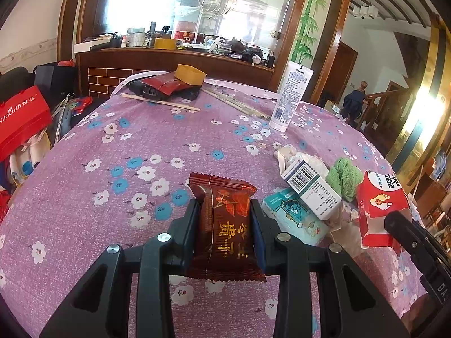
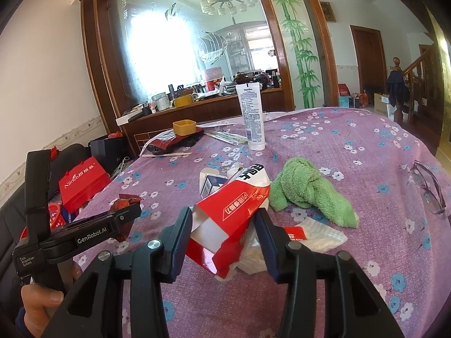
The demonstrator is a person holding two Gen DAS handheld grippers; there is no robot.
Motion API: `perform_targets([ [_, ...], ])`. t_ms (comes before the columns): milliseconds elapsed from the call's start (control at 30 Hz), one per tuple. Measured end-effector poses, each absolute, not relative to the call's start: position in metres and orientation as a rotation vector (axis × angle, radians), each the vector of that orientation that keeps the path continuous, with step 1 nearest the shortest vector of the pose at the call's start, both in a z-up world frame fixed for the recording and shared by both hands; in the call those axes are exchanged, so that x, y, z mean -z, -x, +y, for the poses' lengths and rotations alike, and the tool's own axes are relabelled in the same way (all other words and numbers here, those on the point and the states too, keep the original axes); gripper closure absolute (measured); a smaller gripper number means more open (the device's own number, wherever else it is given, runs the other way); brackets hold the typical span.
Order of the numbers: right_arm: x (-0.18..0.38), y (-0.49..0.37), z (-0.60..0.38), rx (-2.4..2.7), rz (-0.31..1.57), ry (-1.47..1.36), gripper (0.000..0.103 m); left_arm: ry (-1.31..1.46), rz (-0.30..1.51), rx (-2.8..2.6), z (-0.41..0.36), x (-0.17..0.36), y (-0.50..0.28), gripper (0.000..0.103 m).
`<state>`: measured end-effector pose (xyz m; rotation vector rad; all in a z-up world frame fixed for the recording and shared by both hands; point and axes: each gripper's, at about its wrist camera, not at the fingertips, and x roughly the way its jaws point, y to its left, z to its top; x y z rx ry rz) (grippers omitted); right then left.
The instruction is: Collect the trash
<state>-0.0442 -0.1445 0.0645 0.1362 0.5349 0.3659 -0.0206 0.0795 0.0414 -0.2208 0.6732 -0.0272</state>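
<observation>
While the left gripper (image 1: pixel 224 211) pinches a dark red snack wrapper (image 1: pixel 225 225) above the flowered tablecloth (image 1: pixel 112 146), the right gripper (image 2: pixel 224 214) is closed on a torn red and white packet (image 2: pixel 228 214) beside a green cloth (image 2: pixel 307 191).

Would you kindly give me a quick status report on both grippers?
Left gripper shut on brown wrapper. Right gripper shut on red packet. More litter and green cloth on table; nothing blocking.
</observation>
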Motion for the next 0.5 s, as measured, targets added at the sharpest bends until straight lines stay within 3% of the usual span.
perform_targets([
  [500,-0.0632,0.0432,-0.1465,-0.365,0.544,-0.147,0.053,0.223,0.672,0.028,0.0800,-0.0423,0.0215,0.070],
])
